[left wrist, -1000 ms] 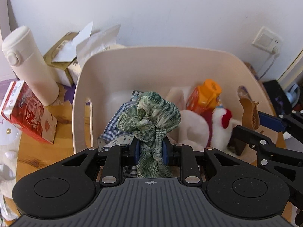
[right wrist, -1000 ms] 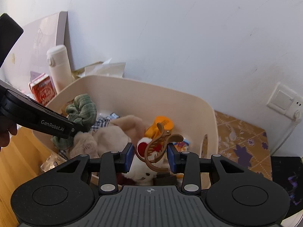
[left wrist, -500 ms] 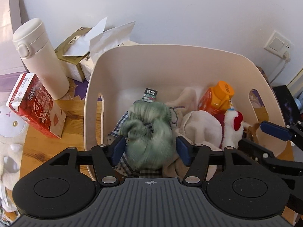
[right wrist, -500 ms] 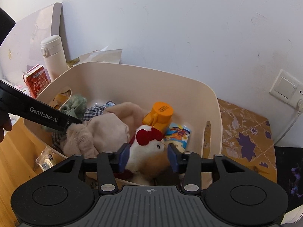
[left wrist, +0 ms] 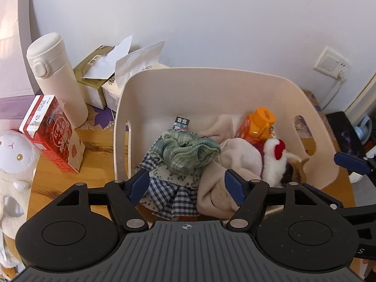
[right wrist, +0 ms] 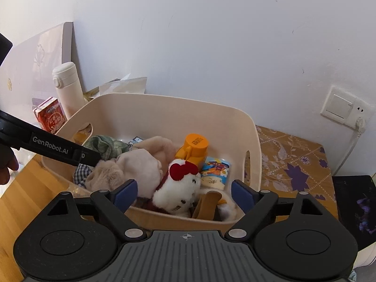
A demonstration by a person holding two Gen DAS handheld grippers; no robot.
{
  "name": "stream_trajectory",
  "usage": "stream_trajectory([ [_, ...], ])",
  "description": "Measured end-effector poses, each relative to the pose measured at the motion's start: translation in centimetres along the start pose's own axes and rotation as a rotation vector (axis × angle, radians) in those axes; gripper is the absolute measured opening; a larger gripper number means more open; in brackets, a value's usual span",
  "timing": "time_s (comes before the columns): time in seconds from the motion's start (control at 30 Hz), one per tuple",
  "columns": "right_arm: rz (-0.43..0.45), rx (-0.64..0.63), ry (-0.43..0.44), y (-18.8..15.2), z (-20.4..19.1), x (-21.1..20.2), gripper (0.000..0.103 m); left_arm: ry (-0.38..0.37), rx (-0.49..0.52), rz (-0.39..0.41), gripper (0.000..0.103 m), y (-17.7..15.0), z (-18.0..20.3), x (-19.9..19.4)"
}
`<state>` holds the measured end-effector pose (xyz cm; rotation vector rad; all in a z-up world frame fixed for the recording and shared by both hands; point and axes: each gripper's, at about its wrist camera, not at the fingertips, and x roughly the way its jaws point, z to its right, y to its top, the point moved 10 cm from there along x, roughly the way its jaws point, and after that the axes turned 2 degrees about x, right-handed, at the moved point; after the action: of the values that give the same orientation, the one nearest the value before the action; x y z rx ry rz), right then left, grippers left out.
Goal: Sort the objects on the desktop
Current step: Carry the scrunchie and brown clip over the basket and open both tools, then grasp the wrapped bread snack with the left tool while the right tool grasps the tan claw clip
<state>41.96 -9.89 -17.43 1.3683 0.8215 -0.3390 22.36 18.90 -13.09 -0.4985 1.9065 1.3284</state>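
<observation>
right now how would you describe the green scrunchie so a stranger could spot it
Find the cream plastic storage bin against the white wall. At its left end, the green plaid fabric scrunchie lies on blue checked cloth. It is the only green, ruffled ring among beige and white plush.

Storage bin [left wrist: 122, 108] sitting on the table [left wrist: 98, 145]; inside, scrunchie [left wrist: 190, 151] lying on checked cloth [left wrist: 169, 195], plush cat [right wrist: 181, 188] right of it, bottle [right wrist: 193, 144] behind. Thermos [left wrist: 58, 80], carton [left wrist: 51, 131] and tissue boxes [left wrist: 94, 80] standing left of the bin.
</observation>
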Motion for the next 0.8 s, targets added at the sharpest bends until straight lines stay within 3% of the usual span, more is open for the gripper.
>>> stream_trajectory([
  [0.23,0.028,0.024,-0.014,-1.1,-0.3,-2.5,0.096,-0.029,0.023,0.046,0.073,-0.7,-0.1,-2.7],
  [0.53,0.029,0.07,-0.042,-3.4,-0.2,-4.7,0.101,-0.002,0.028,0.095,0.073,-2.3,-1.8,-5.1],
  [0.8,-0.012,0.082,-0.062,-5.9,-0.3,-4.9,0.103,-0.009,0.012,0.05,0.074,-5.1,-3.3,-5.5],
])
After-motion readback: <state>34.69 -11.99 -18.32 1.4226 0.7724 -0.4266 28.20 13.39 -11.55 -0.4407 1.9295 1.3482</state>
